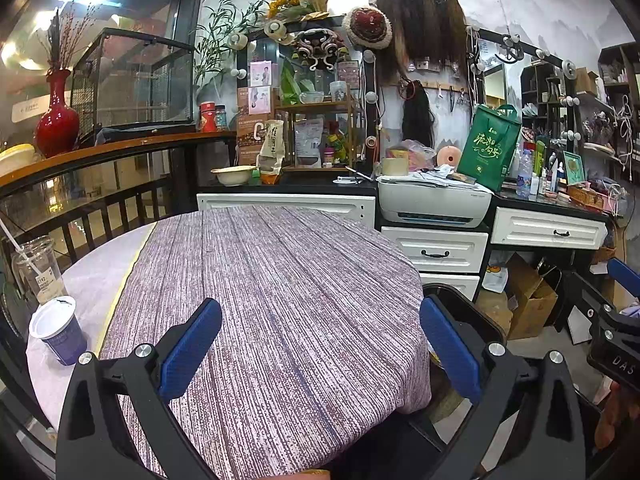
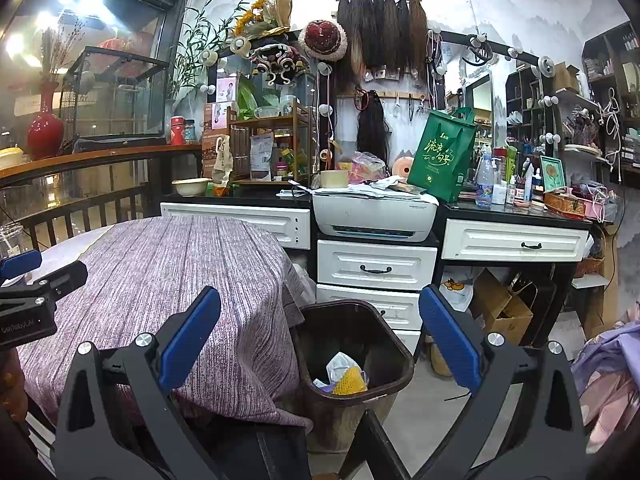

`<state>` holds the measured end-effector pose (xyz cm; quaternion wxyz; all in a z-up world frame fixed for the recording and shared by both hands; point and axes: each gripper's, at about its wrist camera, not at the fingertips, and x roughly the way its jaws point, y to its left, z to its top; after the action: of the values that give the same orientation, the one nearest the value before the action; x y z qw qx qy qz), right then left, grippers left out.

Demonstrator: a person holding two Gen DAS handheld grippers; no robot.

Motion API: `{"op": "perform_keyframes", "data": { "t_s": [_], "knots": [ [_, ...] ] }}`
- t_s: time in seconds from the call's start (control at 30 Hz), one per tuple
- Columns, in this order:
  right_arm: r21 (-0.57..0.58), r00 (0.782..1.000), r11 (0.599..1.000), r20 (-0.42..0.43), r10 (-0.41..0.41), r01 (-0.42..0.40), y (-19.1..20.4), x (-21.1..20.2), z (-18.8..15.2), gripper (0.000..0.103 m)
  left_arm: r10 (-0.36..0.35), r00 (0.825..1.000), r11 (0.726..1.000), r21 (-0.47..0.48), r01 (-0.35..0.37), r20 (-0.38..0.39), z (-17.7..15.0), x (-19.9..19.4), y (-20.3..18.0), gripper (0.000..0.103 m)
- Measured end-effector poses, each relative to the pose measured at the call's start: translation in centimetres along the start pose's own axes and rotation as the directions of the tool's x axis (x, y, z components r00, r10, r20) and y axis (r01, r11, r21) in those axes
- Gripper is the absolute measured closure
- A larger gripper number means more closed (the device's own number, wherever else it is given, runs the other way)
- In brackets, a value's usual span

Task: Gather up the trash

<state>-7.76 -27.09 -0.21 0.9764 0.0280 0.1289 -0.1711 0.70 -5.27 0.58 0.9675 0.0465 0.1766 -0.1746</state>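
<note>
Here we hold two grippers over a round table (image 1: 280, 280) draped in a purple woven cloth. Our left gripper (image 1: 320, 348) has its blue-padded jaws spread wide with nothing between them; our right gripper (image 2: 320, 344) is just as wide open and equally unladen. Trash sits in one dark bin (image 2: 394, 344) on the floor just beside the table's edge: a white wrapper (image 2: 340, 362) and a yellow foam net (image 2: 350, 380) lie at the bottom, with a purple scrap beneath that we cannot make out. At the table's far left stand two cups, a white-lidded paper cup (image 1: 58, 330) and a clear plastic cup (image 1: 38, 270) with a straw and a small label too fine to read. Lettering shows on our tools: "DAS" on the right gripper's body seen from the left camera, "GenRobot.AI" on the left gripper's body seen from the right. One green tote bag (image 2: 442, 158) with white Chinese script stands beside one white printer (image 2: 374, 212) on the counter, above three white drawers.
</note>
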Motion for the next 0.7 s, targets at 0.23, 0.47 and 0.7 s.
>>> {"op": "perform_keyframes", "data": {
  "t_s": [0.23,0.47,0.7],
  "knots": [
    [-0.003,1.0,1.0,-0.001,0.0,0.0,0.01,0.07,-0.02,0.005,-0.001,1.0,1.0,0.0,0.001,0.0,-0.01,0.01,-0.02,0.005],
    [-0.004,1.0,1.0,-0.001,0.001,-0.001,0.02,0.07,-0.03,0.005,0.0,1.0,1.0,0.0,0.0,0.001,-0.02,0.06,-0.02,0.005],
    [-0.003,1.0,1.0,-0.001,0.0,0.0,0.03,0.06,-0.02,0.005,0.001,1.0,1.0,0.0,-0.001,0.003,-0.07,0.01,0.01,0.005]
  ]
}}
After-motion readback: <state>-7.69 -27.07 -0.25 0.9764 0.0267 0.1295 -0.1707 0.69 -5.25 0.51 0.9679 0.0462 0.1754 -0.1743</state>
